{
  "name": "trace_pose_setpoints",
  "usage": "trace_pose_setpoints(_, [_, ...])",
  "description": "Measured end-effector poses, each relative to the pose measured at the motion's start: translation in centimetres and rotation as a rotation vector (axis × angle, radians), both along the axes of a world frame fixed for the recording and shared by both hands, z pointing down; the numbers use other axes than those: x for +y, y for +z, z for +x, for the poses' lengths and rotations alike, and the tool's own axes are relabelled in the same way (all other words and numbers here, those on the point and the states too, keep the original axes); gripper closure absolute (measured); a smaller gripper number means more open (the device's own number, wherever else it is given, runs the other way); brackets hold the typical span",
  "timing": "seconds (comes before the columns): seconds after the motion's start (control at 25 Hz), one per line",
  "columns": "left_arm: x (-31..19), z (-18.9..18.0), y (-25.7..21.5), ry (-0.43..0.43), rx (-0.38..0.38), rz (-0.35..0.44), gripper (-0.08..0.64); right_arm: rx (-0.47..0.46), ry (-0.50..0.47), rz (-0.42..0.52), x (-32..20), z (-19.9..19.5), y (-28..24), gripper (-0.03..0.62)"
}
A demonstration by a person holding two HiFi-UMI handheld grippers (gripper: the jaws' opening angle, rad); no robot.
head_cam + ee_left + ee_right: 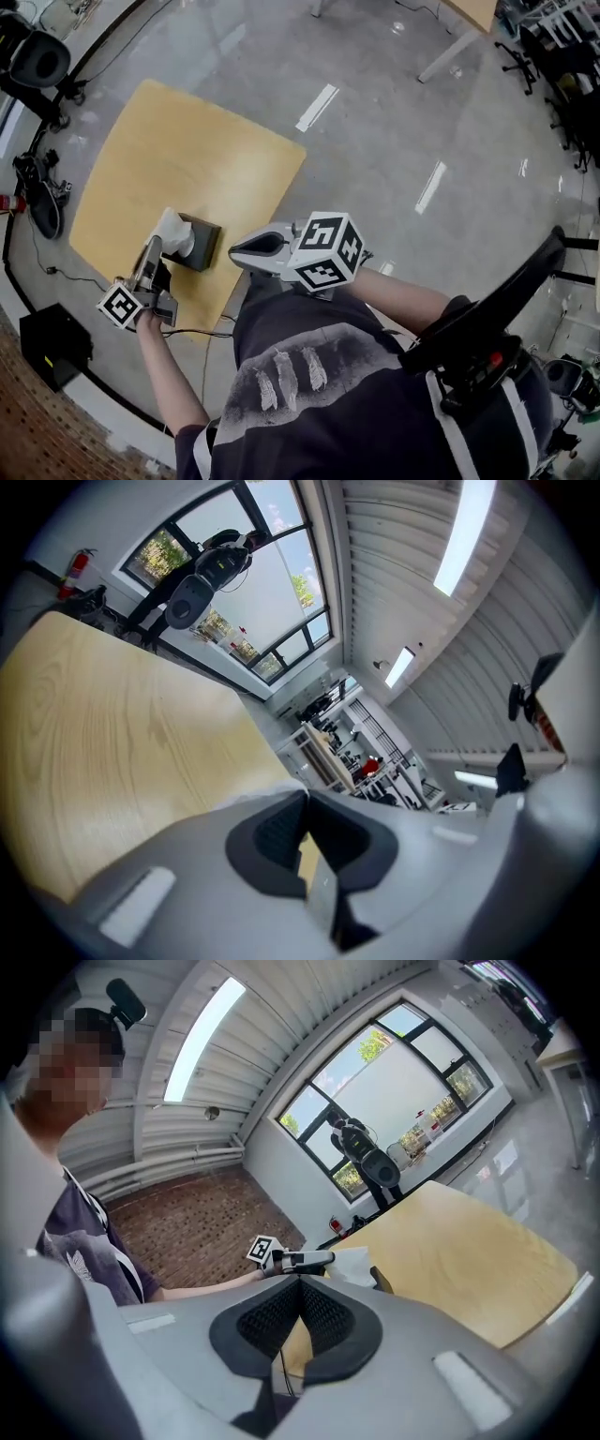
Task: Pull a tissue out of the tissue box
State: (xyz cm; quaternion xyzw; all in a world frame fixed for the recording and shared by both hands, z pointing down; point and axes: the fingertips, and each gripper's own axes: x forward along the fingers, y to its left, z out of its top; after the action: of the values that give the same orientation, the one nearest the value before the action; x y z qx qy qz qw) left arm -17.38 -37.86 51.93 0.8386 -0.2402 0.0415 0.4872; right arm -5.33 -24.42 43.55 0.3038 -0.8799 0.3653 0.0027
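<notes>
The table top (187,159) is pale wood grain, smooth and matt. The tissue (174,231) is soft, crumpled white paper; the tissue box (204,246) looks dark and matt. The grey floor (394,122) shines glossy.

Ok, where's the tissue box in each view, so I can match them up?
Head view: lower left, the dark tissue box on the wooden table, with a white tissue sticking up from it.
Left gripper view: not in it; only the table shows.
Right gripper view: centre, just above the jaws, the box's dark corner beside the tissue.
Shared landmark: the wooden table.
</notes>
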Motion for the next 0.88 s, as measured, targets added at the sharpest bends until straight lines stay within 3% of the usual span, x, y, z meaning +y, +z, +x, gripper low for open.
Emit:
trace_pose_setpoints(0.24, [0.6, 1.6, -4.1, -0.055, 0.051, 0.073, 0.557, -0.049, 0.034, 0.055, 1.5, 1.4, -2.7, 0.594])
trace_pose_setpoints(0.32, [2.0, 4.4, -6.4, -0.027, 0.118, 0.105, 0.557, -0.064, 0.041, 0.067, 2.6, 3.0, -3.5, 0.594])
trace_pose_setpoints(0.4, [4.0, 7.4, -7.8, -0.022, 0.139, 0.126, 0.557, -0.082, 0.038, 0.083, 4.5, 5.7, -3.7, 0.594])
trace_pose_setpoints(0.6, [7.2, 11.0, -6.8, -0.07, 0.027, 0.142, 0.557, -0.126, 0.038, 0.11, 8.0, 10.4, -2.6, 0.594])
trace_pose_setpoints(0.68, [8.1, 10.0, -7.1, -0.081, -0.045, 0.182, 0.557, -0.132, 0.013, 0.106, 8.8, 9.6, -2.5, 0.594])
trace_pose_setpoints(0.88, [11.5, 8.0, -8.6, -0.143, -0.048, 0.202, 0.558, -0.15, -0.079, 0.069, 10.4, 7.4, -2.1, 0.594])
